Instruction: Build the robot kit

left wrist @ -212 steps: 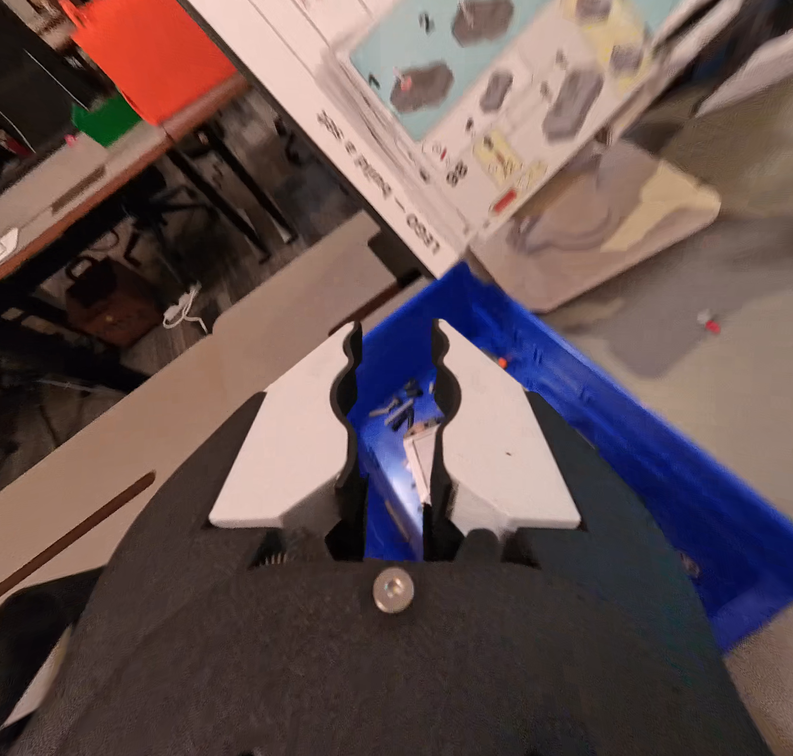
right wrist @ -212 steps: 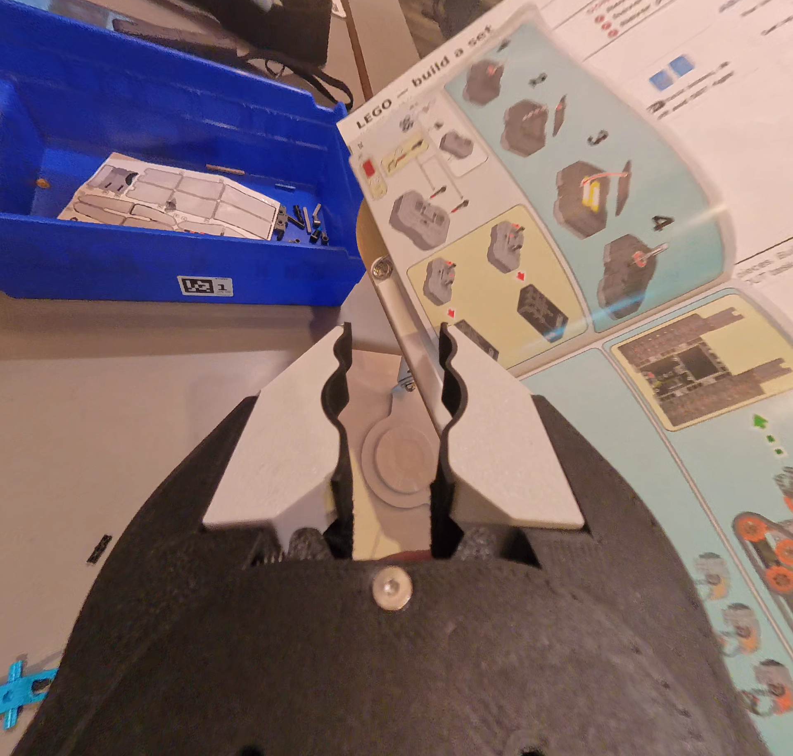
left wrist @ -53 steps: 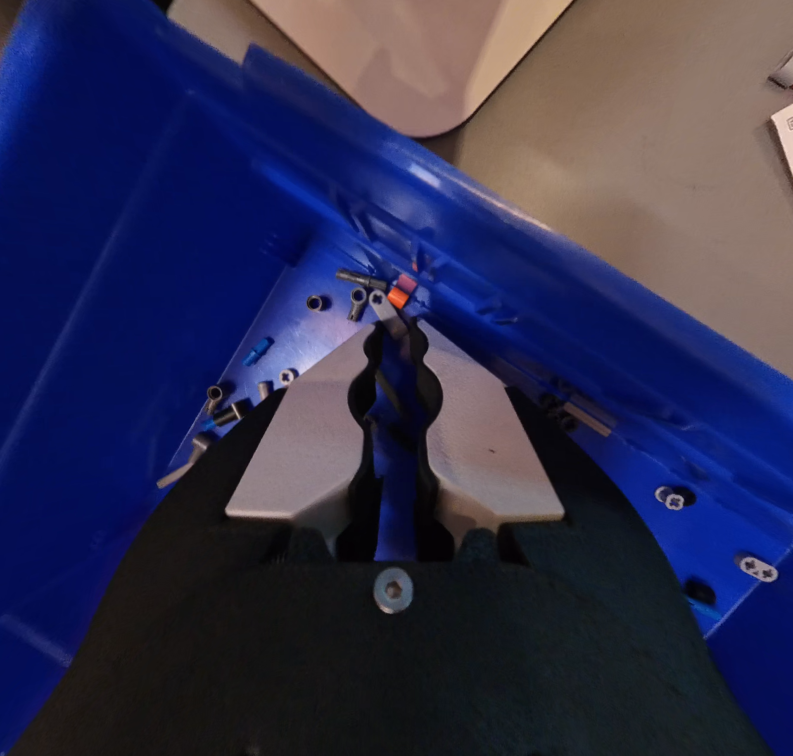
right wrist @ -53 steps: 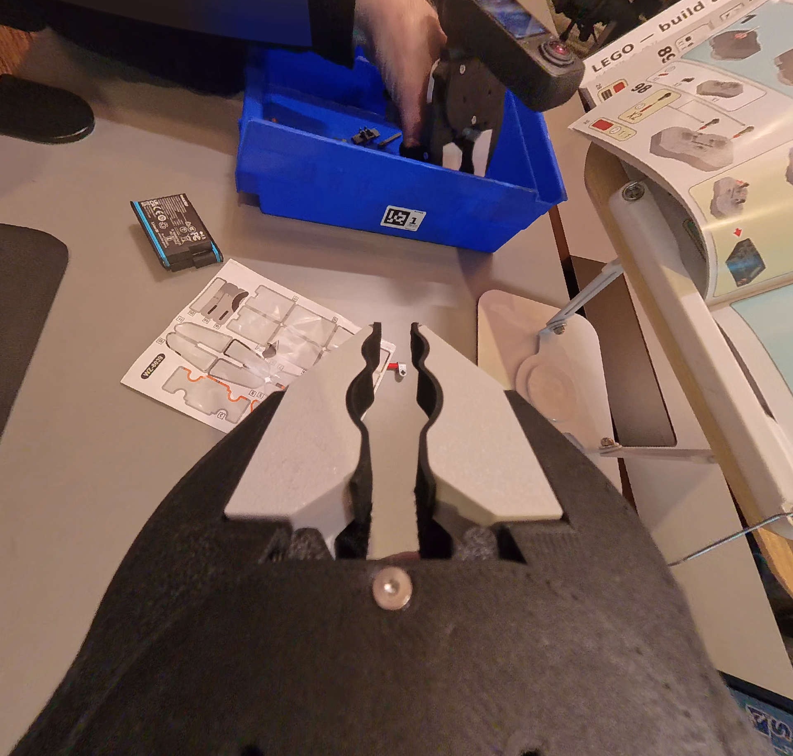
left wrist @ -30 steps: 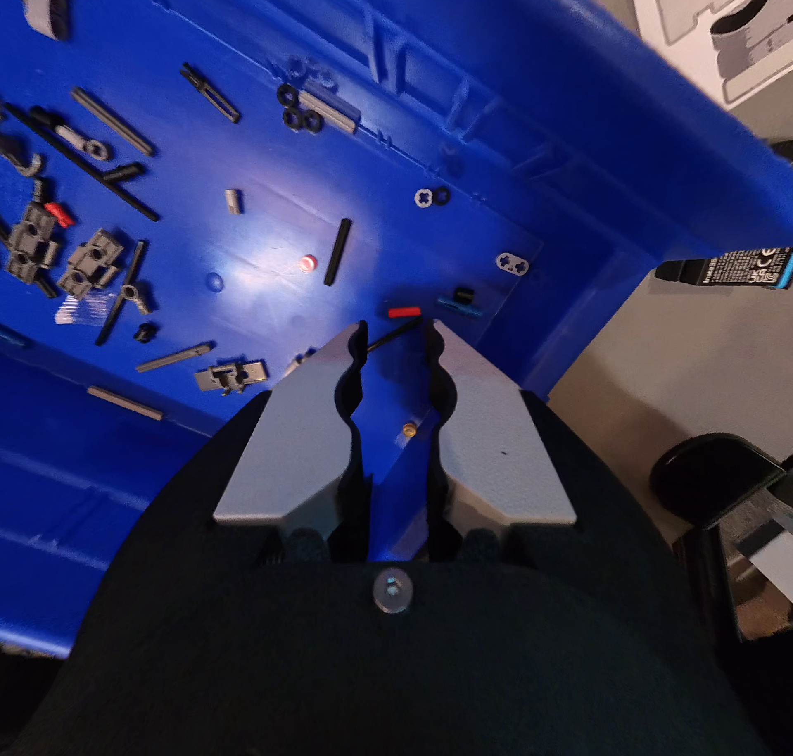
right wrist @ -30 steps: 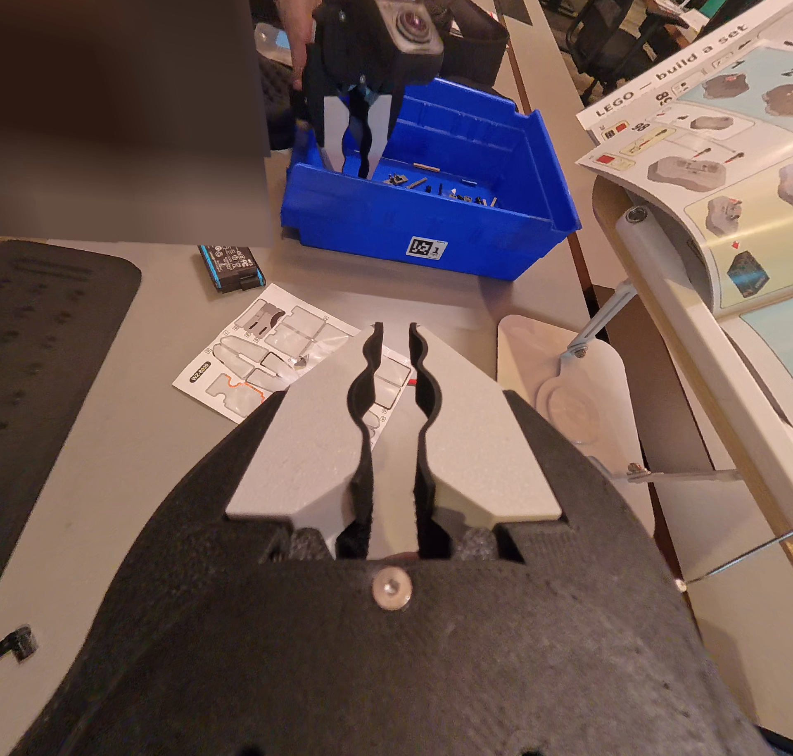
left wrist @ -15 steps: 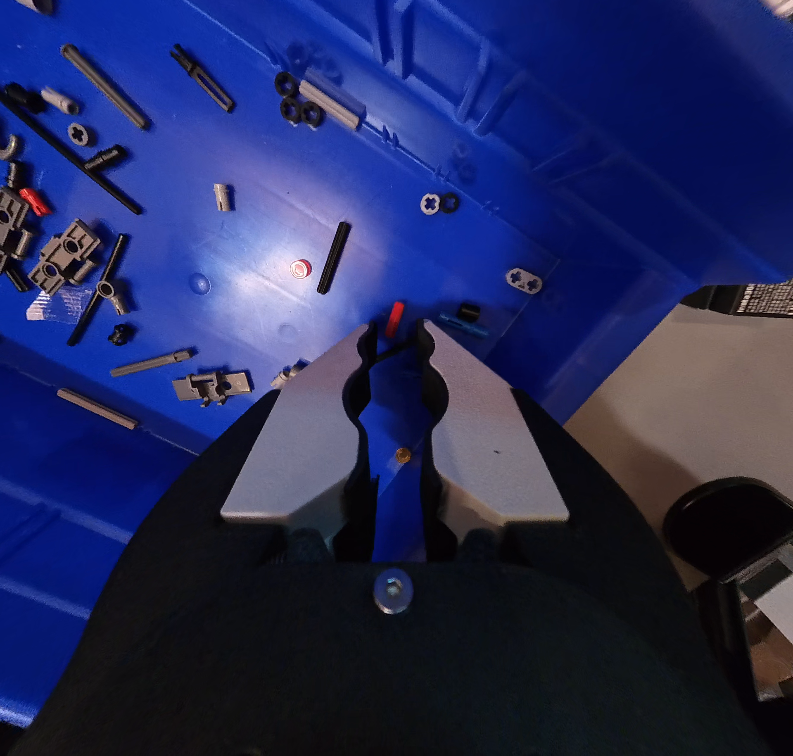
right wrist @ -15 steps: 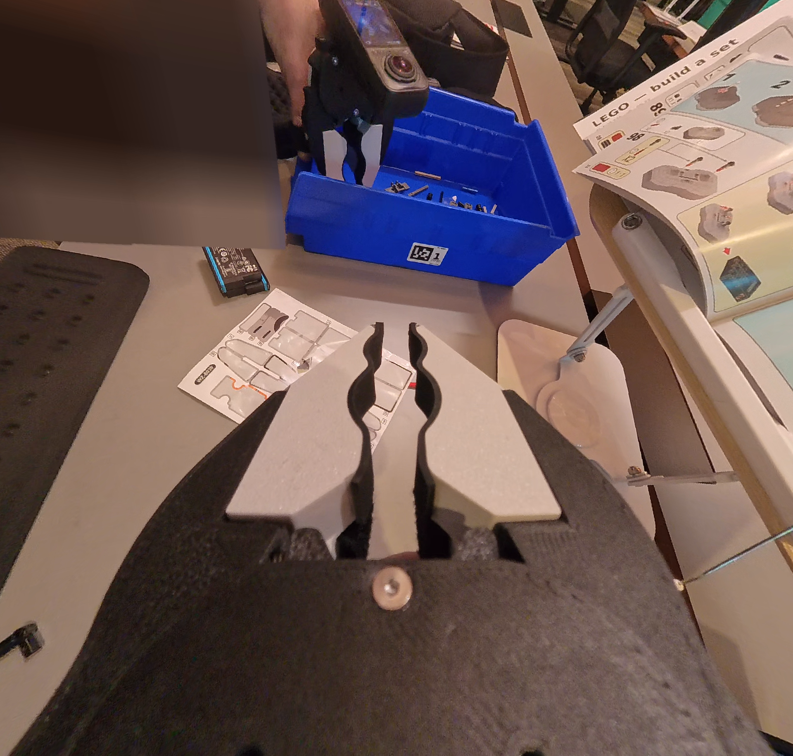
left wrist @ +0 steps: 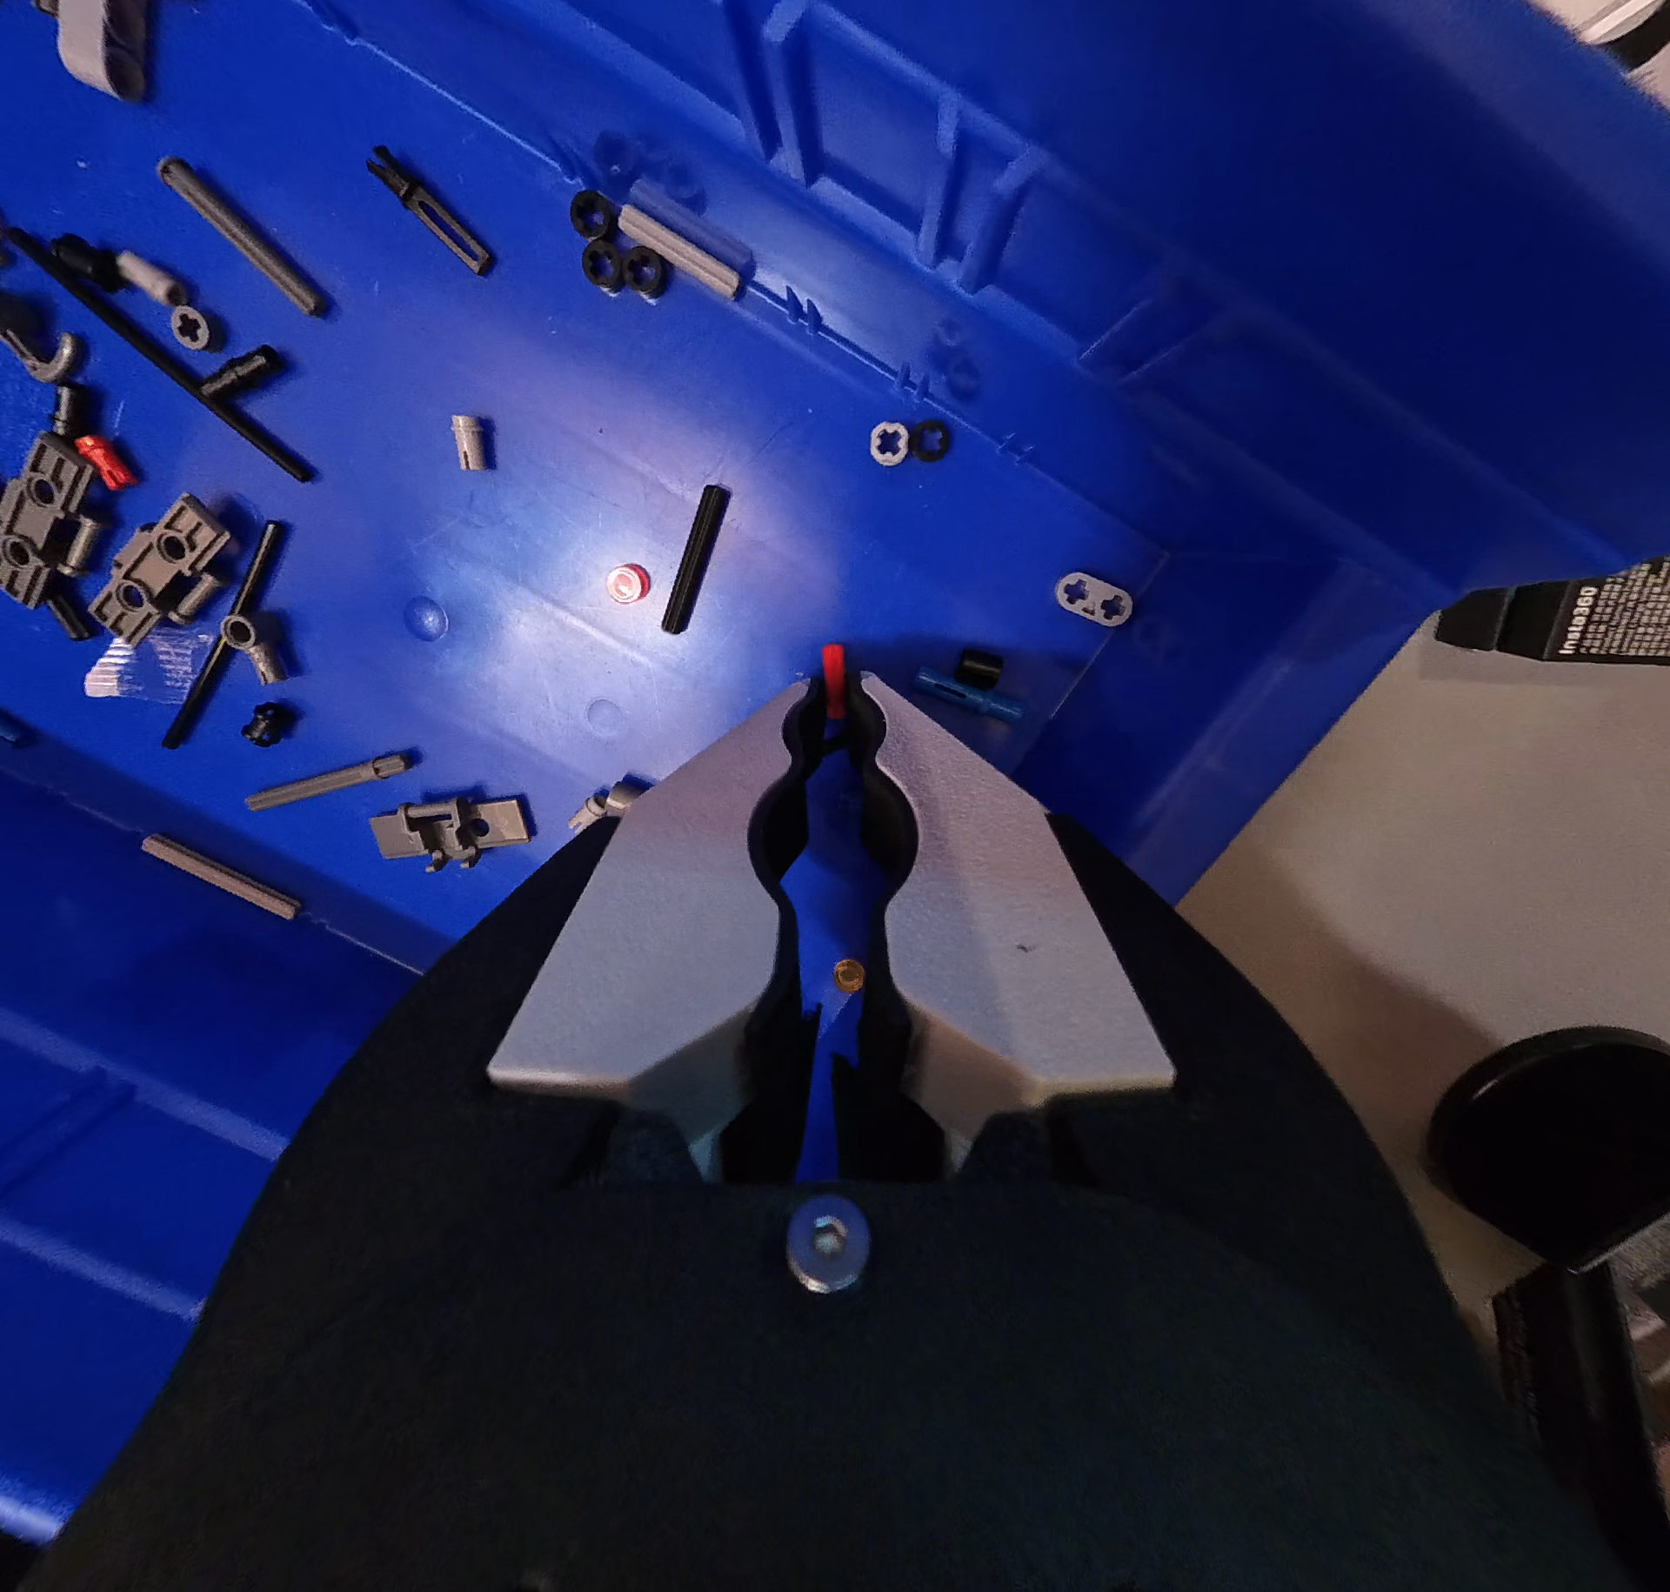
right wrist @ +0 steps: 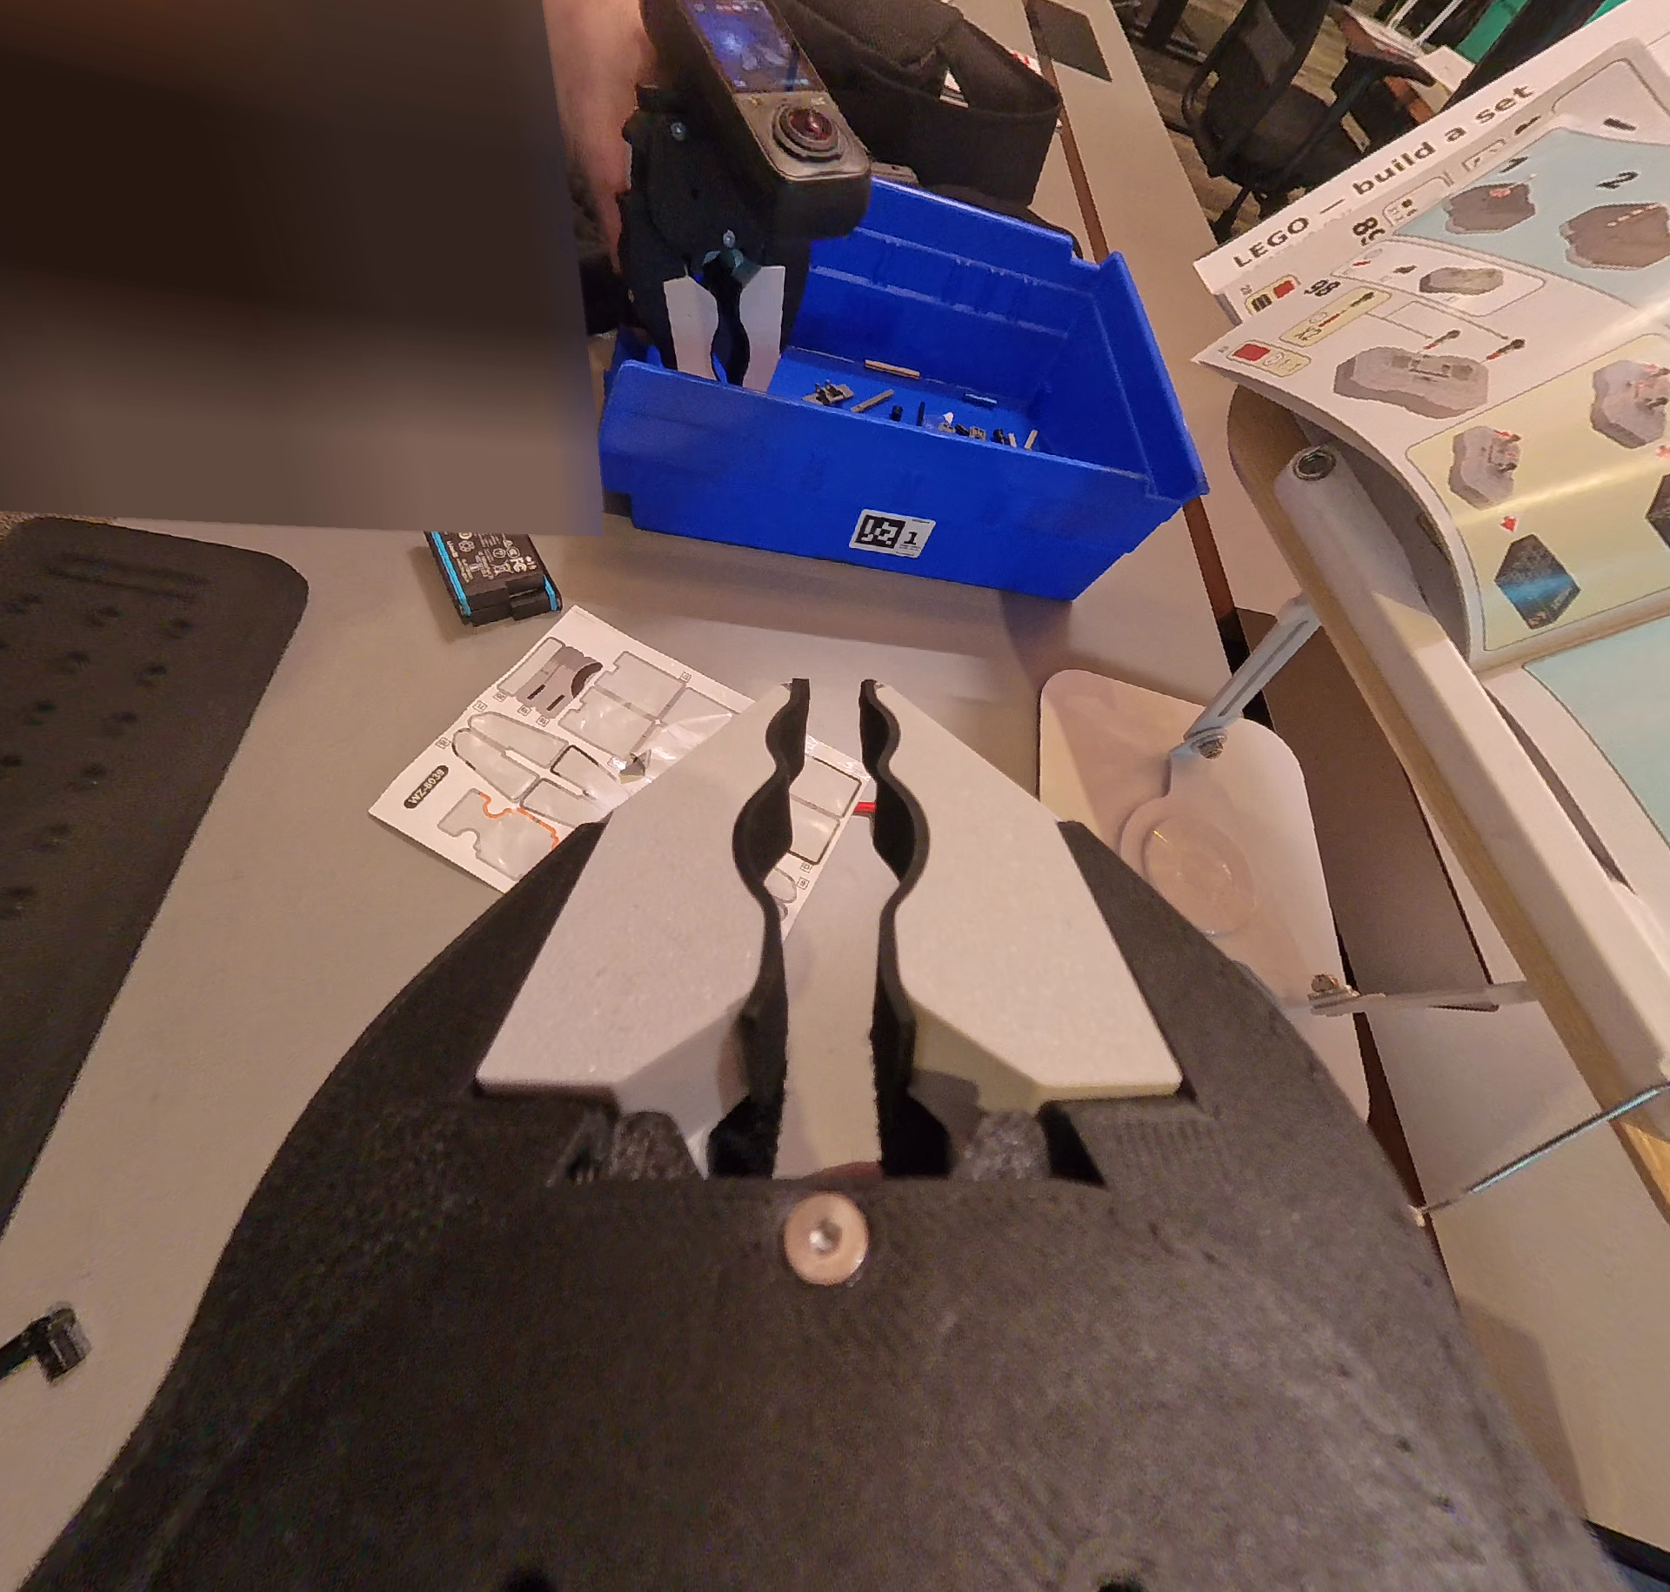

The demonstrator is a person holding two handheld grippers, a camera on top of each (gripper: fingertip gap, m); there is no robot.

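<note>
My left gripper (left wrist: 833, 692) is down inside the blue bin (left wrist: 1175, 148), near its corner. It is shut on a small red pin (left wrist: 833, 674) that sticks out past the fingertips, with a thin black part just behind it between the jaws. Near it on the bin floor lie a blue pin (left wrist: 962, 692), a black axle (left wrist: 694, 559) and a red round stud (left wrist: 627, 583). The right wrist view shows that gripper (right wrist: 727, 374) held by a hand in the bin (right wrist: 858, 482). My right gripper (right wrist: 827, 688) is slightly open and empty, above the table over a sticker sheet (right wrist: 578, 735).
Several grey and black small parts lie across the bin floor (left wrist: 181, 554). A black battery (right wrist: 492, 572) lies by the bin. An instruction booklet (right wrist: 1491, 328) rests on a white stand (right wrist: 1175, 789) at the right. A black mat (right wrist: 108, 717) is at the left. My hands' fingertips stand some 30 cm from each other. Measured from the fingertips, the black axle (left wrist: 694, 559) is 4 cm or so from the left gripper and 30 cm from the right. To reach the red round stud (left wrist: 627, 583) in a straight line is about 5 cm for my left fingers, about 30 cm for my right.
My left gripper has closed on the red pin, which now points straight out from the tips. The right gripper has barely moved.
</note>
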